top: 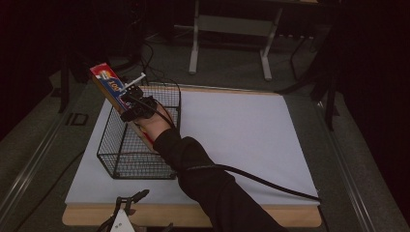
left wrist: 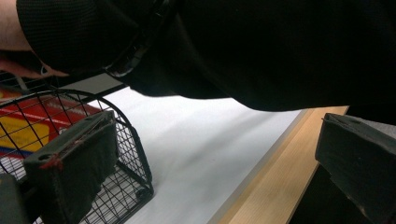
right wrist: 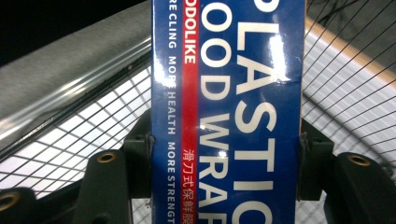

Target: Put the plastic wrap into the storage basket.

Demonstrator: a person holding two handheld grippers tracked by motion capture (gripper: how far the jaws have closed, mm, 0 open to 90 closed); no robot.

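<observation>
Plastic wrap box (top: pixel 112 87) held tilted in the wire basket (top: pixel 116 162).

The right gripper (top: pixel 137 104) clamps the box between its pads; the box's lower end seems to sit inside the basket, upper end jutting over the far rim. The sleeved right arm reaches across the white mat (top: pixel 241 140). At the table's near edge, the left gripper (top: pixel 130 199) has its jaws spread, holding nothing.

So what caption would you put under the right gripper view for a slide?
Right gripper clamped on a blue plastic food wrap box, held over a black wire basket.
</observation>
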